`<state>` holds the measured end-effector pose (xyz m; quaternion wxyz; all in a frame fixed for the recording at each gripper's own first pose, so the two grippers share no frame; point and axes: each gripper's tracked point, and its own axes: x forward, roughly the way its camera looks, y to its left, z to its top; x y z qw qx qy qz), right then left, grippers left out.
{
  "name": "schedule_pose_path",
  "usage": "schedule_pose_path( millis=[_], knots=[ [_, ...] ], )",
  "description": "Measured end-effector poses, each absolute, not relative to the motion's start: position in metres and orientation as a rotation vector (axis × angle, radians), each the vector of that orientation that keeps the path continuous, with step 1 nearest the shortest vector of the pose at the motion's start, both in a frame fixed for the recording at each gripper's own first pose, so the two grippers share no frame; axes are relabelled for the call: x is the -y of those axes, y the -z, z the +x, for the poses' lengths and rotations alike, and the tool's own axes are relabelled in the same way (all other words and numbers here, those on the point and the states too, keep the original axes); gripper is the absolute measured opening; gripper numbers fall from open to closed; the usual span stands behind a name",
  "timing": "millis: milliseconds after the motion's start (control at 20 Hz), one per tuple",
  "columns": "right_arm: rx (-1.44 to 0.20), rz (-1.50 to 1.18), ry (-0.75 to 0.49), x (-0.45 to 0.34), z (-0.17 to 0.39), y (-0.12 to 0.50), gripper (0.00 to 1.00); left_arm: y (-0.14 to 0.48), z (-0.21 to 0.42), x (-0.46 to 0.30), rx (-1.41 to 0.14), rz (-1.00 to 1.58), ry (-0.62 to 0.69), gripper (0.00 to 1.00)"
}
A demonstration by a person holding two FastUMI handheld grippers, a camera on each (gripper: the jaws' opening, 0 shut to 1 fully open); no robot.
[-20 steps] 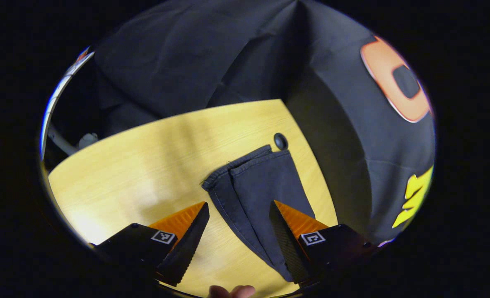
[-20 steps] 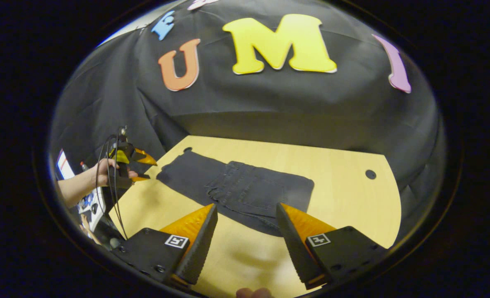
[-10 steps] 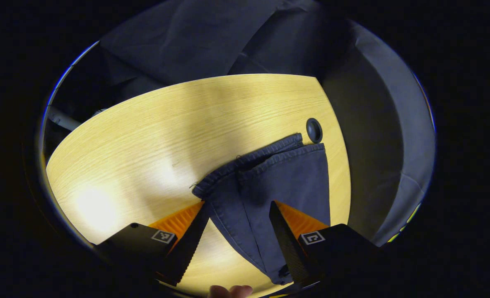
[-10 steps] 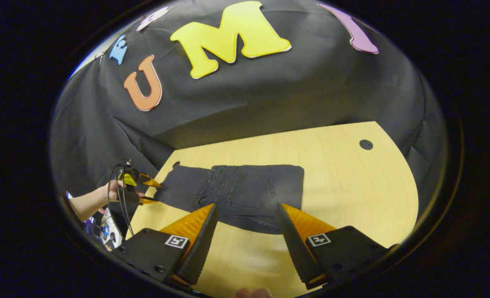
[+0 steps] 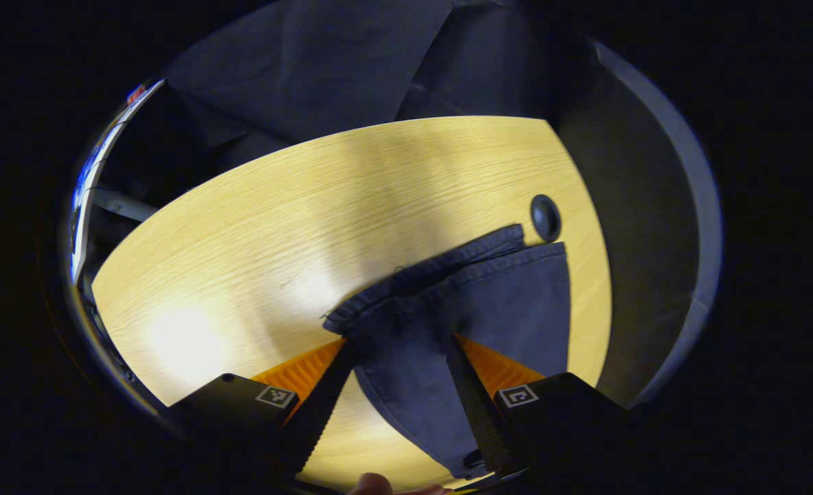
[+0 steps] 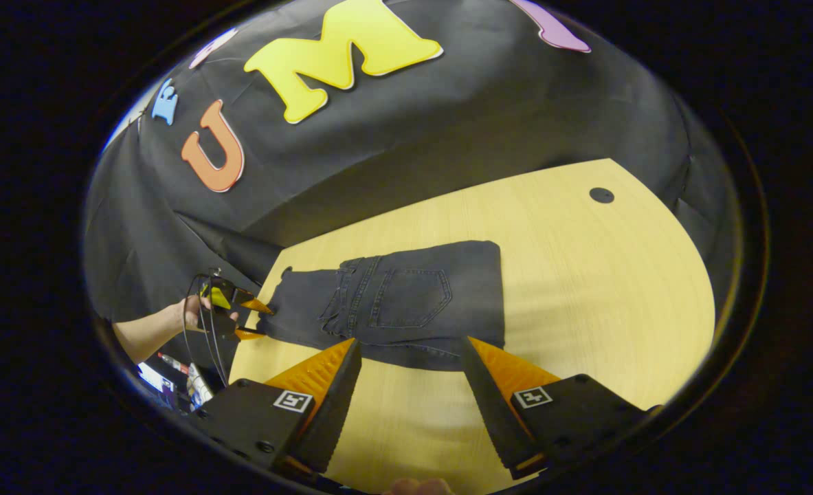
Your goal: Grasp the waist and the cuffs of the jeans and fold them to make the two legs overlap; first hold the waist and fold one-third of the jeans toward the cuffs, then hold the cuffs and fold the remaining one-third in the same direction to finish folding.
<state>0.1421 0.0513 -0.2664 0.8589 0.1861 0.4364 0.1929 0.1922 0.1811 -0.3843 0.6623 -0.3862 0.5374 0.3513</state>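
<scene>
A light wooden table [image 6: 585, 289] with round cable holes [image 6: 601, 195] carries dark, partly folded jeans [image 6: 406, 302] lying flat.

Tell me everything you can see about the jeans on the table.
The jeans are dark denim with visible seams and a back pocket, lying flat on the light wooden table. They are already folded lengthwise, with one leg over the other, and the two hemmed cuffs are slightly offset, near a round hole in the table. The left gripper is at the cuff end, jaws open astride the fabric.
</scene>
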Motion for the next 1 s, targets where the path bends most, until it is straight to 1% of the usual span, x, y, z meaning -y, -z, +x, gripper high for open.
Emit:
schedule_pose_path(
  millis=[50, 100, 200, 250, 300, 350, 450, 500, 600, 650, 700, 750, 800, 850, 900, 950, 1000],
  knots=[
    [-0.917, 0.403, -0.393, -0.050, 0.141, 0.270, 0.90, 0.386, 0.191, -0.181, -1.237, -0.846, -0.805, 1.00],
    [-0.923, 0.419, -0.379, -0.047, 0.139, 0.274, 0.90, 0.385, 0.189, -0.183, -1.249, -0.823, -0.821, 0.91],
    [-0.931, 0.430, -0.343, -0.038, 0.138, 0.283, 0.90, 0.385, 0.185, -0.187, -1.258, -0.773, -0.876, 0.86],
    [-0.926, 0.411, -0.329, -0.032, 0.136, 0.288, 0.90, 0.385, 0.186, -0.187, -1.245, -0.769, -0.892, 0.75],
    [-0.917, 0.392, -0.314, -0.027, 0.136, 0.292, 0.90, 0.382, 0.189, -0.188, -1.241, -0.758, -0.890, 0.77],
    [-0.906, 0.384, -0.303, -0.022, 0.137, 0.291, 0.90, 0.381, 0.193, -0.188, -1.237, -0.743, -0.877, 0.67],
    [-0.896, 0.382, -0.280, -0.012, 0.138, 0.291, 0.90, 0.385, 0.201, -0.183, -1.193, -0.748, -0.856, 0.63],
    [-0.897, 0.382, -0.269, -0.008, 0.138, 0.293, 0.90, 0.386, 0.206, -0.182, -1.168, -0.759, -0.859, 0.49],
    [-0.906, 0.394, -0.254, -0.004, 0.138, 0.295, 0.90, 0.388, 0.212, -0.179, -1.135, -0.757, -0.868, 0.28],
    [-0.909, 0.399, -0.252, -0.005, 0.136, 0.295, 0.90, 0.391, 0.213, -0.177, -1.118, -0.751, -0.865, 0.20],
    [-0.911, 0.398, -0.253, -0.006, 0.136, 0.293, 0.90, 0.391, 0.214, -0.177, -1.103, -0.750, -0.857, 0.17],
    [-0.908, 0.389, -0.258, -0.006, 0.134, 0.291, 0.97, 0.389, 0.215, -0.175, -1.091, -0.741, -0.834, 0.12],
    [-0.895, 0.371, -0.263, -0.005, 0.134, 0.286, 0.90, 0.385, 0.214, -0.174, -1.071, -0.721, -0.797, 0.09],
    [-0.872, 0.345, -0.265, -0.003, 0.130, 0.278, 0.90, 0.381, 0.214, -0.173, -1.043, -0.692, -0.756, 0.06],
    [-0.842, 0.311, -0.265, 0.000, 0.129, 0.267, 0.83, 0.375, 0.216, -0.170, -1.013, -0.666, -0.713, 0.05],
    [-0.810, 0.278, -0.262, 0.002, 0.128, 0.256, 0.92, 0.367, 0.218, -0.166, -0.980, -0.645, -0.669, 0.04],
    [-0.777, 0.252, -0.260, 0.002, 0.127, 0.243, 0.92, 0.357, 0.222, -0.162, -0.944, -0.632, -0.624, 0.04]
  ],
)
